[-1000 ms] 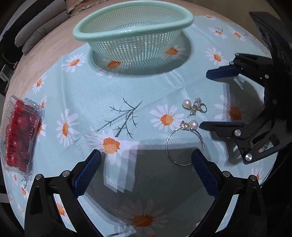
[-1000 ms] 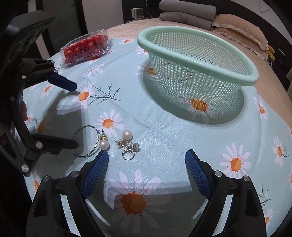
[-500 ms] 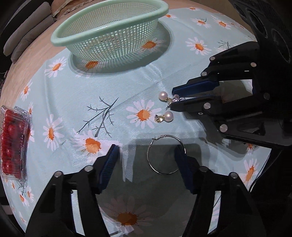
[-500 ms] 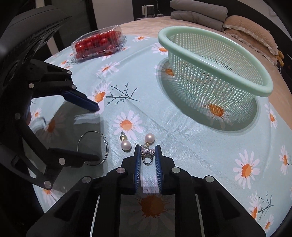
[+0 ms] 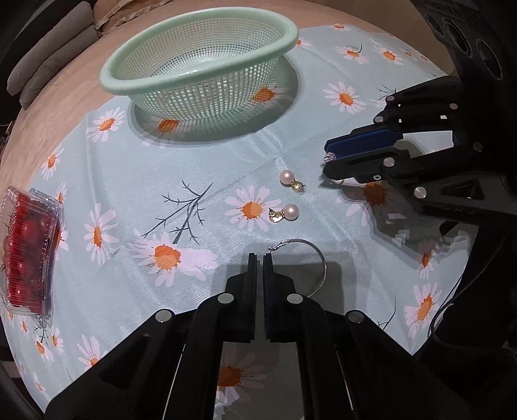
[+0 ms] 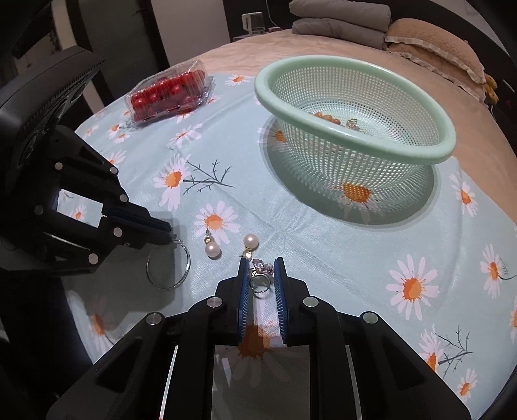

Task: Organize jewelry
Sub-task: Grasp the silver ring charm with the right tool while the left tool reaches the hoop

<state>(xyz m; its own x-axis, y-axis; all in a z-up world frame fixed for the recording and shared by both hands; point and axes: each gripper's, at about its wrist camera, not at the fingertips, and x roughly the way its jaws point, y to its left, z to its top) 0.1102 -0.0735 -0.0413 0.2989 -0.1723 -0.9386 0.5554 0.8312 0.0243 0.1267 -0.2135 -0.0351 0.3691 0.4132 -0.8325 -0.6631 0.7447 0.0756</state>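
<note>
My right gripper [image 6: 261,261] is shut on a silver ring with a clear stone [image 6: 260,279], held just above the daisy cloth. In the left wrist view the stone [image 5: 330,157] peeks out at the right gripper's [image 5: 327,163] tips. My left gripper [image 5: 260,257] is shut on the near side of a thin hoop earring [image 5: 320,258]; the rest of the hoop [image 6: 168,266] hangs from its tips [image 6: 169,232]. Two pearl earrings [image 5: 287,177] [image 5: 292,211] lie loose on the cloth between the grippers. The mint mesh basket [image 6: 447,143] stands beyond them with some beads inside.
A clear box of red cherry tomatoes [image 5: 26,252] [image 6: 168,93] sits at the far left of the cloth. The basket's rim [image 5: 108,82] stands high above the cloth. Folded grey blankets [image 6: 339,22] and a pillow lie on the bed behind.
Both grippers were open a second ago. The right one closed on the ring first and lifted it slightly; the left one then closed on the hoop earring.
</note>
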